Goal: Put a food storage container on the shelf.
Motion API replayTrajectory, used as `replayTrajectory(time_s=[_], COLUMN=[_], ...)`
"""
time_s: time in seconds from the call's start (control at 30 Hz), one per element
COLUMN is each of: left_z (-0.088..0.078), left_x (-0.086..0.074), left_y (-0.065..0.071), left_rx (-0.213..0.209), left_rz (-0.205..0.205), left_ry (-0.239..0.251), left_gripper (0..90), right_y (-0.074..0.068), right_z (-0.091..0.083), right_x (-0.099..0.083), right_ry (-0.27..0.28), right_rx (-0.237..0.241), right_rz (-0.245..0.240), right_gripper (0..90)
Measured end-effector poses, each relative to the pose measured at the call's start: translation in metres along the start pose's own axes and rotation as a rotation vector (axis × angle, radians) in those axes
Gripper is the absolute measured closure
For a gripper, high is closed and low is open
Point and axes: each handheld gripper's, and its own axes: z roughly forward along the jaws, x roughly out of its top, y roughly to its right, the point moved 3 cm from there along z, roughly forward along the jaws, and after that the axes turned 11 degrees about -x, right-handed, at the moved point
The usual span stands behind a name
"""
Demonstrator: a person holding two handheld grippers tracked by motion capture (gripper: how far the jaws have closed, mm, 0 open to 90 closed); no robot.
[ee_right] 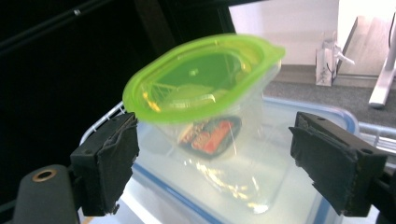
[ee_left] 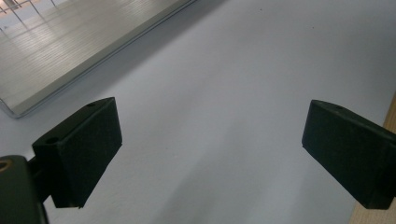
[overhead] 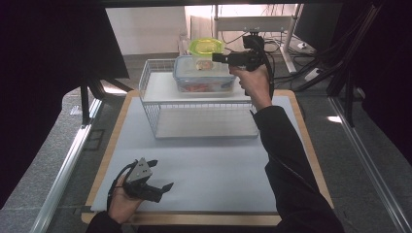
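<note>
— Can any writing be read here?
— Hardly. The clear cup (ee_right: 219, 154) with the green lid (ee_right: 201, 79) carries a dark oval label (ee_right: 210, 135) with red and orange lettering, seen in the right gripper view.
— What does it say?
— Too blurred to make out. No other text or number is legible.

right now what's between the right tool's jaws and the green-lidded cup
Nothing: in the right gripper view the right tool stands open, and bare gaps separate both pads from the green-lidded cup, which rests on the blue-rimmed box.
</note>
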Motion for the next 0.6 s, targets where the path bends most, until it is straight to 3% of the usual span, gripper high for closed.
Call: replayTrajectory(time_s=[0.6], left_z=[0.0], left_x=[0.0], left_y=[0.0], left_rx=[-0.003], left_rz=[-0.004], left_ry=[-0.001], left_gripper=[4.7], right_y=[-0.001], right_z=[-0.01], right_x=[-0.013], right_ry=[-0.014], right_rx=[0.004], right_rz=[-0.071], right_gripper=[16.4])
